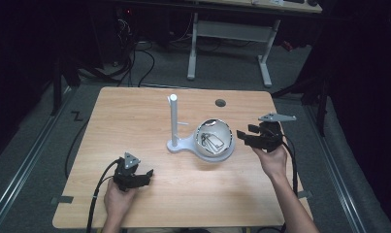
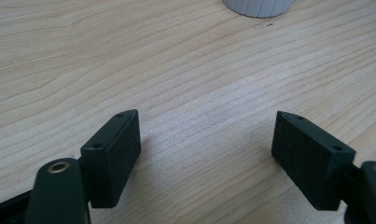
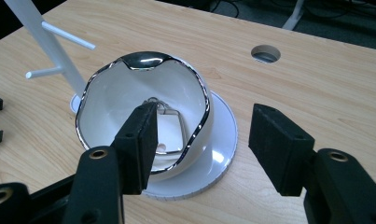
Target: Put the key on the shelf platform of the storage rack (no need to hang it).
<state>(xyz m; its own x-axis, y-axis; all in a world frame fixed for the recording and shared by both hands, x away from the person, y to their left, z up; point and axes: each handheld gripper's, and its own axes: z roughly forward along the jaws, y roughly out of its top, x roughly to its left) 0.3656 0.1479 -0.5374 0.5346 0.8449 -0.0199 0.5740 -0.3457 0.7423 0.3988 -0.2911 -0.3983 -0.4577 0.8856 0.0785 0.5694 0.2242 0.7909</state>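
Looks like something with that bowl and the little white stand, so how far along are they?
Nothing looks done yet: the tags lie in the bowl, and the white stand has bare pegs. The right gripper is open beside the bowl; the left gripper is open over bare table. Everything remains.
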